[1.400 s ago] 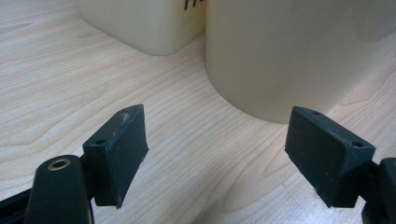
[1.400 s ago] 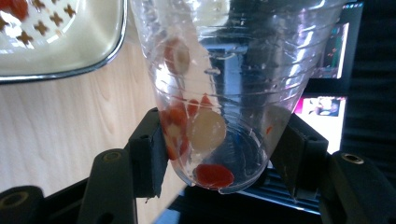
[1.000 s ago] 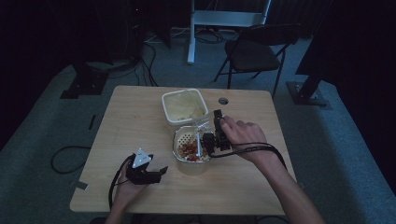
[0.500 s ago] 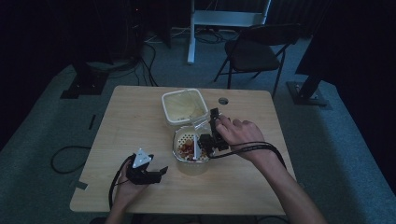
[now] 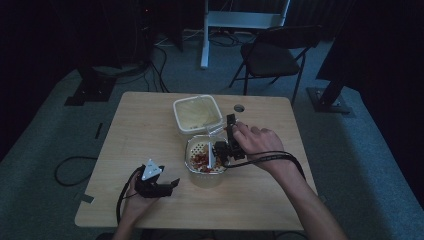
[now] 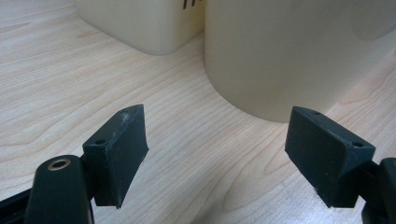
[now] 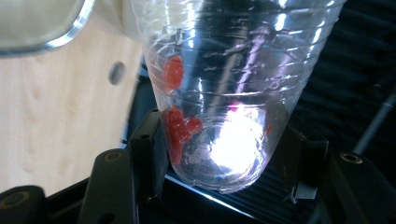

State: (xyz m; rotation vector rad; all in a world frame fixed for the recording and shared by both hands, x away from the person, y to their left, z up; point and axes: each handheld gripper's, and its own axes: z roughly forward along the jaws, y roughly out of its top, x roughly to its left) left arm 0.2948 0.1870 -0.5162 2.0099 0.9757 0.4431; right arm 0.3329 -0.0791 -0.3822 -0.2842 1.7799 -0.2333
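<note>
My right tongs (image 5: 223,150) grip a clear cup (image 7: 224,84), tipped over the strainer bowl (image 5: 206,159) so its mouth points down into it; a few red pieces (image 7: 176,123) cling inside. My left tongs (image 5: 156,184) rest released, nearer me.

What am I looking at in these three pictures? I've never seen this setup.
A person sits at a light wooden table, a hand-held black gripper in each hand. The high view looks down from above; the other two pictures come from cameras riding on the grippers. The right gripper clamps a clear plastic cup, a few red pieces still inside, tipped over a cream container with a perforated strainer insert holding red pieces. An empty cream square tub sits behind. The left gripper rests open, fingers apart.
</note>
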